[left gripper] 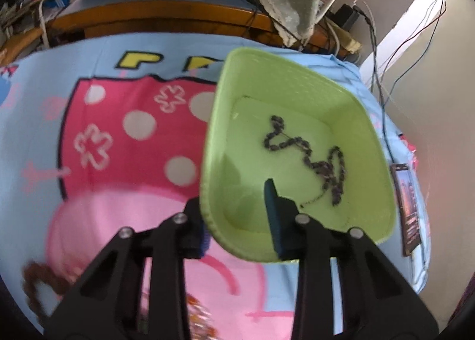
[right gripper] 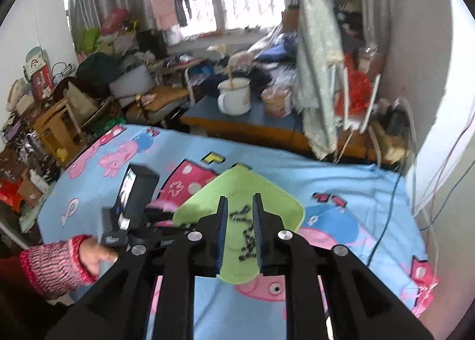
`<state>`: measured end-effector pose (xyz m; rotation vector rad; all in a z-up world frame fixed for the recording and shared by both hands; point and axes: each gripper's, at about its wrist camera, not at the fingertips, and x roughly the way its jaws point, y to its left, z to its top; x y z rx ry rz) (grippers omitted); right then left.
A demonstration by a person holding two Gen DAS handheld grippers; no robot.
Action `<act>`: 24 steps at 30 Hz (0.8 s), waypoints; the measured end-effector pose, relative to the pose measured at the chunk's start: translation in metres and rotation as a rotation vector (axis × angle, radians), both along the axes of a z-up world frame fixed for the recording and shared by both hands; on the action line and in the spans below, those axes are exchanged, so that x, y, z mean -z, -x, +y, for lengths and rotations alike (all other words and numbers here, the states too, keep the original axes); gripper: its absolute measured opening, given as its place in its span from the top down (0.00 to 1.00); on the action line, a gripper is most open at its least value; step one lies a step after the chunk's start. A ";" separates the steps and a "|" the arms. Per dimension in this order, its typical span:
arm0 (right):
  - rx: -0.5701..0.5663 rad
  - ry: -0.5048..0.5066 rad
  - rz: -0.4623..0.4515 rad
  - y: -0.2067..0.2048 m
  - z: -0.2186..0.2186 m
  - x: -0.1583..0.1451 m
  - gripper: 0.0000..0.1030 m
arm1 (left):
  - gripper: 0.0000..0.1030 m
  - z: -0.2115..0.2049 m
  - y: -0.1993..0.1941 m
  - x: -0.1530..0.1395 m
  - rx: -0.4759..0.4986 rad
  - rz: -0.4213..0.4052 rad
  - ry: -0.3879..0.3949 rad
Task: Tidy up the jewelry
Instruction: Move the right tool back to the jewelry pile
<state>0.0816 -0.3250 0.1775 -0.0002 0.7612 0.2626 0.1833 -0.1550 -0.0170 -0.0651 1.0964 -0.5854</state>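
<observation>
Left wrist: left tool (left gripper: 237,215) clamps green basket (left gripper: 297,73) wall — right tool (right gripper: 240,227) apparently parted, empty.

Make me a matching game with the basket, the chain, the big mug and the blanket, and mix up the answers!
Things:
1. green basket
2. dark chain necklace
3. white mug
4. cartoon blanket

Places or states:
A. spread out under the basket
B. standing on the blue-topped table at the back
C. lying loose on the basket's floor
D. its near rim sits between the left gripper's fingers

Pairs: 1-D, 2-C, 3-B, 4-A
</observation>
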 end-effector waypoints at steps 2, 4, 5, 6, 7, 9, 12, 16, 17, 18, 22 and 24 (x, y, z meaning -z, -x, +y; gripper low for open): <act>-0.002 -0.025 -0.018 0.004 -0.005 -0.002 1.00 | 0.69 -0.004 0.008 0.000 -0.010 0.001 0.002; 0.000 -0.085 -0.041 0.009 -0.013 -0.004 1.00 | 0.65 -0.002 0.012 0.000 -0.020 0.025 0.017; 0.010 -0.089 -0.052 0.011 -0.015 -0.005 1.00 | 0.64 0.001 0.013 0.000 -0.019 0.042 0.034; 0.016 -0.069 -0.054 0.014 -0.015 -0.006 1.00 | 0.64 0.009 0.014 -0.002 -0.029 0.059 0.056; 0.016 -0.054 -0.055 0.016 -0.015 -0.006 0.97 | 0.64 0.019 0.015 -0.005 -0.048 0.066 0.075; 0.011 -0.038 -0.079 0.023 -0.015 -0.009 0.82 | 0.64 0.039 0.018 -0.015 -0.068 0.062 0.110; 0.012 -0.041 -0.116 0.033 -0.016 -0.016 0.75 | 0.62 0.073 0.029 -0.034 -0.068 0.018 0.143; 0.009 -0.089 -0.175 0.047 -0.015 -0.033 0.59 | 0.55 0.121 0.052 -0.057 -0.068 -0.101 0.129; 0.008 -0.117 -0.184 0.052 -0.014 -0.036 0.46 | 0.53 0.132 0.058 -0.061 -0.067 -0.129 0.121; 0.011 -0.136 -0.194 0.056 -0.014 -0.036 0.39 | 0.53 0.146 0.066 -0.064 -0.067 -0.163 0.106; -0.041 -0.191 -0.140 0.061 0.004 -0.015 0.35 | 0.53 0.191 0.085 -0.064 -0.070 -0.211 0.064; -0.065 -0.193 -0.104 0.062 0.020 0.008 0.46 | 0.53 0.207 0.091 -0.062 -0.072 -0.211 0.066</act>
